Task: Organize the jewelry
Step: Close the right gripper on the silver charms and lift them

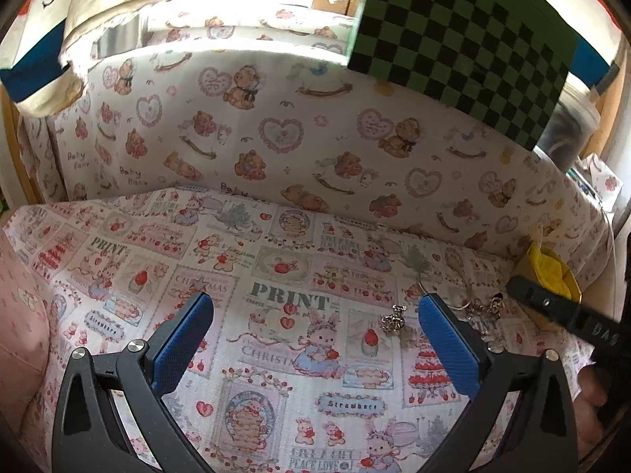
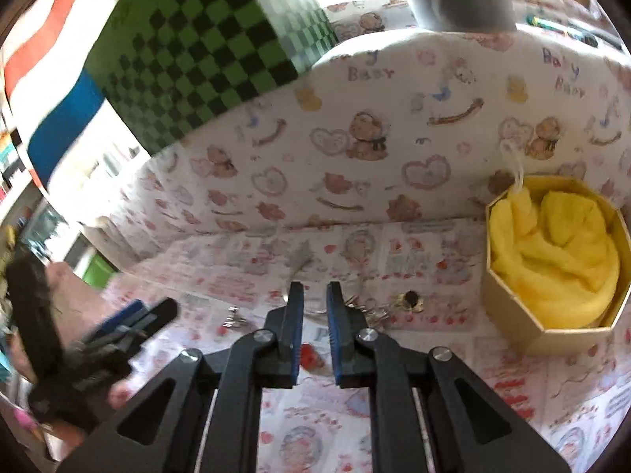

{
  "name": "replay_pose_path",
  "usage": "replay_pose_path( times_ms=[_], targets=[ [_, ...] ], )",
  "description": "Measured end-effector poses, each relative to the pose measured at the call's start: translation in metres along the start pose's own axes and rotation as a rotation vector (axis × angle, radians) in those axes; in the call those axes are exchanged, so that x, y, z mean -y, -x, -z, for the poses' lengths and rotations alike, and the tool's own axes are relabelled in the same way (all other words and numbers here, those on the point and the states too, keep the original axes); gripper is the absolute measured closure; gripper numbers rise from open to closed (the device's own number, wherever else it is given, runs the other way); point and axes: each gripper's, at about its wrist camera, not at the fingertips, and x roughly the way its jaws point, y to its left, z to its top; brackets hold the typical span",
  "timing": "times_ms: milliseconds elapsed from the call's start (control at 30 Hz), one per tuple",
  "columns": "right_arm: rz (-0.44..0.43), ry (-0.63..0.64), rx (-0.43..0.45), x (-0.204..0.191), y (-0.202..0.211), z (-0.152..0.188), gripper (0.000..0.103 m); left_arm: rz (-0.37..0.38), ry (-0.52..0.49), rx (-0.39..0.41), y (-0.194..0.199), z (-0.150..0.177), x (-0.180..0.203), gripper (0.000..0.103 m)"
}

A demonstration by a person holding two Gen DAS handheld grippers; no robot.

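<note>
Right tongs: right gripper [image 2: 315, 299] hangs low over the printed cloth [image 2: 512, 374], jaws drawn in to a narrow gap; a thin silver ring [image 2: 315, 312] shows just past the tips, but whether the pads have it I cannot tell.
Left tongs: left gripper [image 1: 315, 307] spread wide over the same cloth, nothing between its blue pads.
Jewelry: small silver charm [image 1: 394, 317] lies on the cloth between my left fingers, well to the left of the octagonal box [image 2: 512, 303]; a tangle of silver rings and charms [image 1: 483, 307] and a dark-centred flower piece [image 2: 410, 300] lie nearer that box, on its left.
Box: open, padded with yellow cloth [image 2: 552, 248], against the teddy-bear backdrop [image 2: 355, 149].
Risk, slip: the ring is thin and my pads are flat, so I judge it may slide out or snag the cloth.
Risk, tangle: pieces lie touching, so lifting one could drag its neighbours.
Risk, clash: my two tongs sit close beside the pile and could knock each other.
Risk, drop: a loose piece may fall short of the box.
</note>
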Motion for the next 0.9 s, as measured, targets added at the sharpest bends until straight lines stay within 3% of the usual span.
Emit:
replay_pose_path(
  times_ms=[233, 533, 633, 700, 900],
  targets=[
    [0.149, 0.065, -0.028, -0.005, -0.002, 0.002, 0.089, -0.015, -0.047, 0.010, 0.002, 0.002, 0.006, 0.000],
    [0.233, 0.132, -0.065, -0.001, -0.022, 0.007, 0.089, -0.017, -0.057, 0.003, 0.001, 0.004, 0.007, 0.000],
    [0.227, 0.129, -0.085, 0.000, -0.024, 0.009, 0.088, 0.002, -0.052, -0.024, -0.004, 0.005, 0.006, 0.000],
    [0.231, 0.136, -0.092, -0.001, -0.026, 0.009, 0.073, 0.006, -0.049, -0.032, -0.005, 0.005, 0.007, 0.000],
    [0.210, 0.159, -0.116, -0.004, -0.030, 0.011, 0.071, 0.010, -0.043, -0.036, -0.006, 0.005, 0.006, 0.000]
  ],
)
